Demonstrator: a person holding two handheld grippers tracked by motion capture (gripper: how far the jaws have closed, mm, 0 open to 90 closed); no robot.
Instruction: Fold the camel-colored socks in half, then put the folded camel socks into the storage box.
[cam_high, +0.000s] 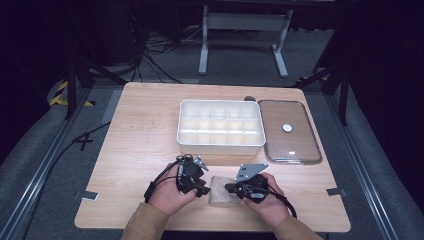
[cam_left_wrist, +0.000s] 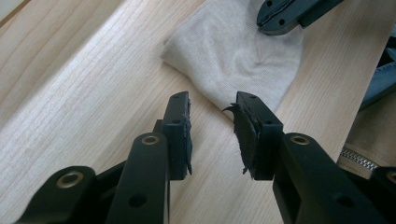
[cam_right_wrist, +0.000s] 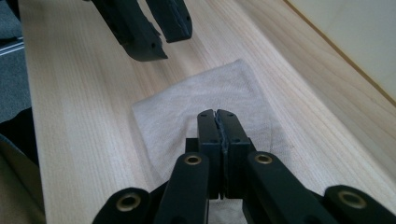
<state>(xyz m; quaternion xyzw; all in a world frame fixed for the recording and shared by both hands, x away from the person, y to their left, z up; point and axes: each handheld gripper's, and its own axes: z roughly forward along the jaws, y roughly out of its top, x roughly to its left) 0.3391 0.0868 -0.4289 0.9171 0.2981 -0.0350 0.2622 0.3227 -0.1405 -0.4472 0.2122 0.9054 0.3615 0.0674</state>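
Landmark: the white plastic organiser box with a grid of small compartments (cam_high: 221, 127), standing at the middle of the pale wooden table (cam_high: 135, 140).
Cloth: a small beige folded knit cloth (cam_high: 222, 191) lies flat on the table on the person's side of the box, near the table's front edge and between the two hands; its weave shows in the left gripper view (cam_left_wrist: 238, 51) and the right gripper view (cam_right_wrist: 210, 95).
Left gripper: the black two-jaw left gripper (cam_high: 201, 189) sits on the person's side of the box, just left of the cloth; its jaws stand apart with bare table between them (cam_left_wrist: 212, 116), and the cloth's near corner lies just beyond the tips, untouched.
Right gripper: the black right gripper (cam_high: 231, 188), topped by a grey three-cornered plate, is at the cloth's right edge; its jaws are pressed together (cam_right_wrist: 218, 114) over the cloth, and whether a fold is pinched between the pads cannot be told.
Hands: both hands rest low over the table, tan sleeves entering from the front edge.
Lid: a clear flat rectangular lid with a white round knob (cam_high: 289, 131) lies on the table, touching the box's right side.
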